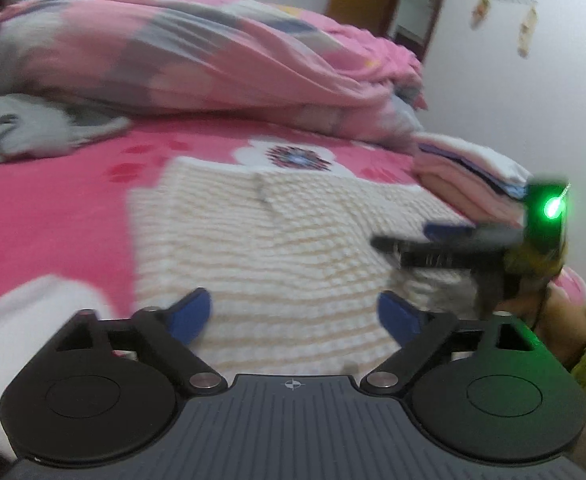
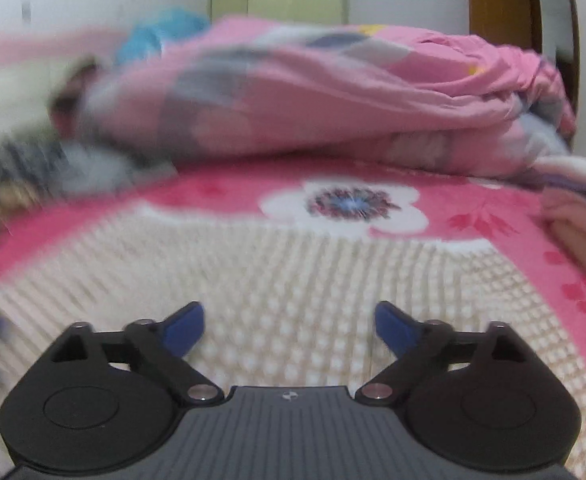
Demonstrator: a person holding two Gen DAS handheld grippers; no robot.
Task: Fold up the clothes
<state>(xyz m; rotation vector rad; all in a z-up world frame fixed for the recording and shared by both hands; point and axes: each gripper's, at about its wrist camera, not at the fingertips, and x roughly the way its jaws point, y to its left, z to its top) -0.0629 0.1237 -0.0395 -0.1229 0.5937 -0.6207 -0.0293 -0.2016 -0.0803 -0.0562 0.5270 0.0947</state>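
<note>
Bedroom w/ white walls; pink floral bedsheet [image 2: 513, 216] under me, rumpled pink duvet [image 2: 333, 100] heaped beyond. Cream knit sweater [image 1: 261, 240] lies flat on the bed just ahead of & below both my jaws. My left gripper [image 1: 293, 316]: jaws wide, nothing btwn. My right gripper [image 2: 289, 324]: same, wide & empty. Folded clothes stack [image 1: 465, 176] sits off to my right.
</note>
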